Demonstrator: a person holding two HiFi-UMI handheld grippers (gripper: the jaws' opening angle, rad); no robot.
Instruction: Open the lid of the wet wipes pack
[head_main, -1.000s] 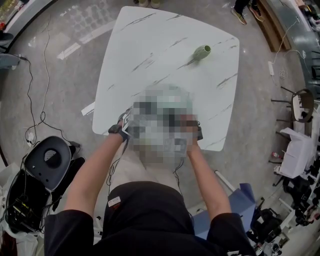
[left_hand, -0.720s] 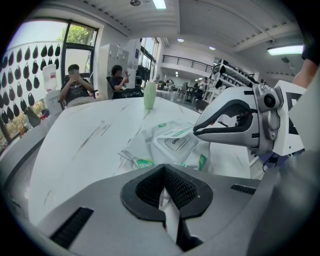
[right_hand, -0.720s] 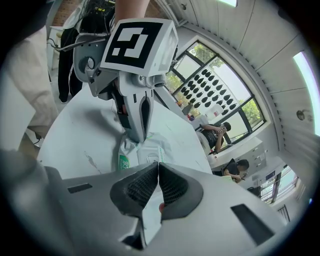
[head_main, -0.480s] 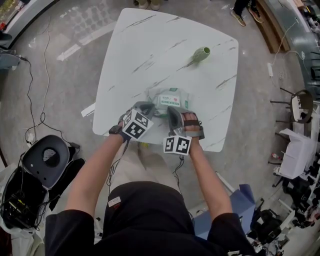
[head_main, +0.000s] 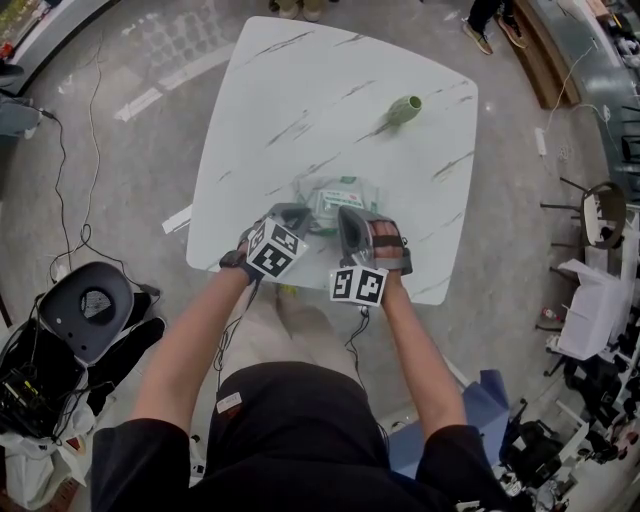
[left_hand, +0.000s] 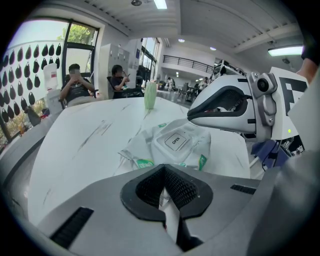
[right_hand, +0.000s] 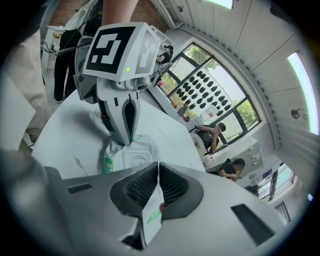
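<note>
Head view hides the jaw tips. The 2 gripper views show them: left gripper (left_hand: 165, 200) and right gripper (right_hand: 156, 192) each pinch the film edge of the wet wipes pack (head_main: 338, 196), lying near the table's (head_main: 300, 90) front edge.

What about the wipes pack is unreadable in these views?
Head view: the wet wipes pack's near edge lies under the left claw and right claw; its lid is too small to judge.
Right gripper view: the lid is partly cut off by that claw's own body.
Left gripper view: how deep the wrapper sits in the shut claw is hidden by its pads.
</note>
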